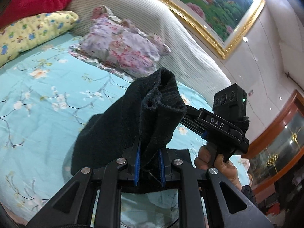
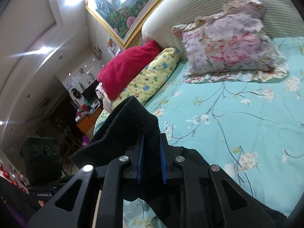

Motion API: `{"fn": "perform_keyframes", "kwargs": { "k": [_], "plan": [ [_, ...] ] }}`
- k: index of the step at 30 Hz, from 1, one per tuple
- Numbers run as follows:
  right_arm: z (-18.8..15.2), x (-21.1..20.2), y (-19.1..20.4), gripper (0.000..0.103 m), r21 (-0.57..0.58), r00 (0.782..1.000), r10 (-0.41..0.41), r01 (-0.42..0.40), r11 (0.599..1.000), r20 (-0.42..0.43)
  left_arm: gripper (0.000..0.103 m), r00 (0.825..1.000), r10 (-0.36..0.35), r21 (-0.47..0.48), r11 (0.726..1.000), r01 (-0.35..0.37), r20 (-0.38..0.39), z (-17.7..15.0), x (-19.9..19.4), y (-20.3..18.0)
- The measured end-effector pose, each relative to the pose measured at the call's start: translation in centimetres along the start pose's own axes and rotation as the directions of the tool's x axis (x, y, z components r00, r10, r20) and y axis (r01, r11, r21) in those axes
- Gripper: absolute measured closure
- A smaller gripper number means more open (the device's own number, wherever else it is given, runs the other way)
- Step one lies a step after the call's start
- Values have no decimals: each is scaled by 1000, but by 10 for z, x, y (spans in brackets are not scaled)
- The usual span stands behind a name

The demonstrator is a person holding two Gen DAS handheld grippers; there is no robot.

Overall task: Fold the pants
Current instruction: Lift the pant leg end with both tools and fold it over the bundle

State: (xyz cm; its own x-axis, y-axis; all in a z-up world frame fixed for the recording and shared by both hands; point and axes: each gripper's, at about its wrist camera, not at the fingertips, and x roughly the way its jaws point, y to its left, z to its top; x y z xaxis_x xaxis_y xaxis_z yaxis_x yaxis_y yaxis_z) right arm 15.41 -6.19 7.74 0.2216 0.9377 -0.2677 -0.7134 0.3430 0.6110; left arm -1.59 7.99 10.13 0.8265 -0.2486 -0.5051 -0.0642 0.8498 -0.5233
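While both tools hang above the teal floral bedsheet (image 1: 38,98), the left gripper (image 1: 149,166) is clamped on a bunched fold of the black pants (image 1: 121,125) at lower centre of its view. The right gripper (image 2: 152,163) likewise pinches the dark cloth (image 2: 131,125), lifted off the bed. A floral pillow (image 2: 231,47) lies at upper right.
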Motion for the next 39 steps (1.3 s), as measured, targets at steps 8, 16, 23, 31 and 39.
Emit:
{"fn": "perform_keyframes", "kwargs": {
  "k": [8,16,23,31,39],
  "plan": [
    [-18,-36,-20,91,75,997,-1,-5,997,78,88,998,-35,63,997,39,-61,-13,21,-33],
    [-32,-74,-30,95,92,990,-21,8,996,138,88,990,-71,123,989,86,-119,-27,38,-65],
    [-46,-104,-52,95,138,983,-56,32,990,178,88,981,-75,180,978,108,-179,-40,64,-92],
    [-74,-115,-91,96,254,977,-129,84,964,167,88,959,-33,214,972,96,-282,-67,113,-100],
    [-93,-130,-104,102,300,964,-204,147,942,170,87,949,-10,225,971,85,-315,-79,139,-94]
  ]
}}
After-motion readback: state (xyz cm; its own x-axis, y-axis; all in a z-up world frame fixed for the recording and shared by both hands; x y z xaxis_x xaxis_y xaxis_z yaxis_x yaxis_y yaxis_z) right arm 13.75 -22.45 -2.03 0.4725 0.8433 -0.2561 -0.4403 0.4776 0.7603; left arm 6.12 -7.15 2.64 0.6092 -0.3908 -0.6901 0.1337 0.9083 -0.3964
